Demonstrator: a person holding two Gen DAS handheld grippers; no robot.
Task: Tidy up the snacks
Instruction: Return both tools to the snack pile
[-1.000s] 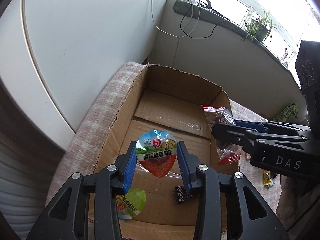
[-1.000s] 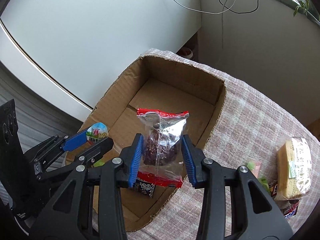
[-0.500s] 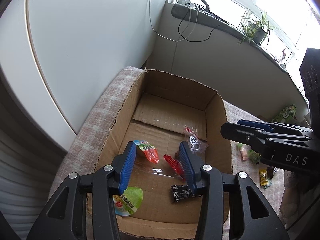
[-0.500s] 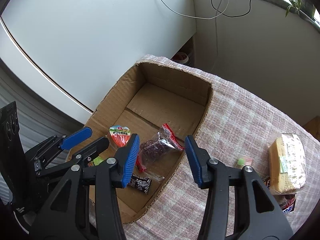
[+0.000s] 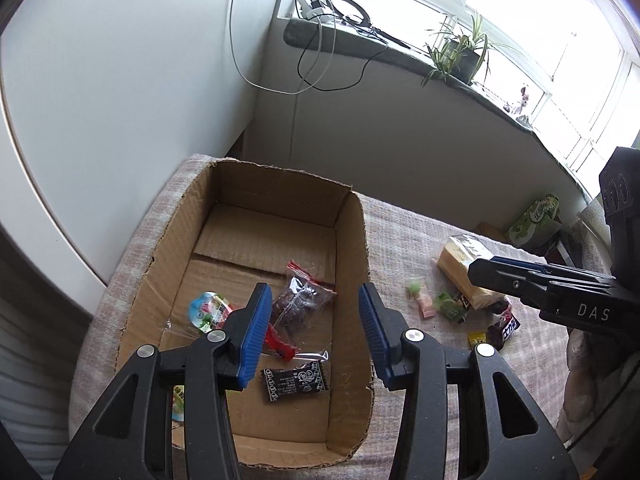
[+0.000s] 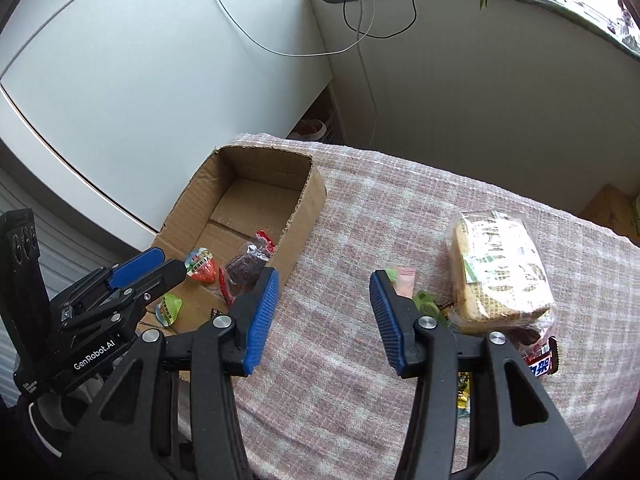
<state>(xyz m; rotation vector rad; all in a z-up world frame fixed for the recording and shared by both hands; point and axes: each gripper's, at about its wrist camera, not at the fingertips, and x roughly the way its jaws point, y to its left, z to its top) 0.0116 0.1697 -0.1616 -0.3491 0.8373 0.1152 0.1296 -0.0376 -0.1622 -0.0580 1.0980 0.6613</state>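
Note:
An open cardboard box [image 5: 352,224] [image 6: 308,196] sits on a checked cloth. In it lie a clear bag of dark snacks with red ends [image 5: 300,304] [image 6: 246,266], a round-lidded jelly cup [image 5: 210,312] [image 6: 202,266], a black packet [image 5: 296,380] and a green-lidded cup [image 6: 170,308]. My left gripper [image 5: 312,334] is open and empty above the box. My right gripper [image 6: 324,316] is open and empty above the cloth, right of the box. A wrapped bread loaf [image 6: 500,268] [image 5: 464,264] and small sweets [image 6: 404,284] [image 5: 440,304] lie on the cloth.
A dark chocolate bar wrapper [image 6: 540,360] [image 5: 506,326] and a yellow packet [image 5: 478,338] lie by the loaf. A white wall and cabinet stand behind the box. A windowsill with cables and a plant [image 5: 460,52] runs at the back.
Both grippers opened and let go: the jelly cup and the bag of dark snacks dropped into the box. Both grippers then drew back and up, the right one moving right over the cloth.

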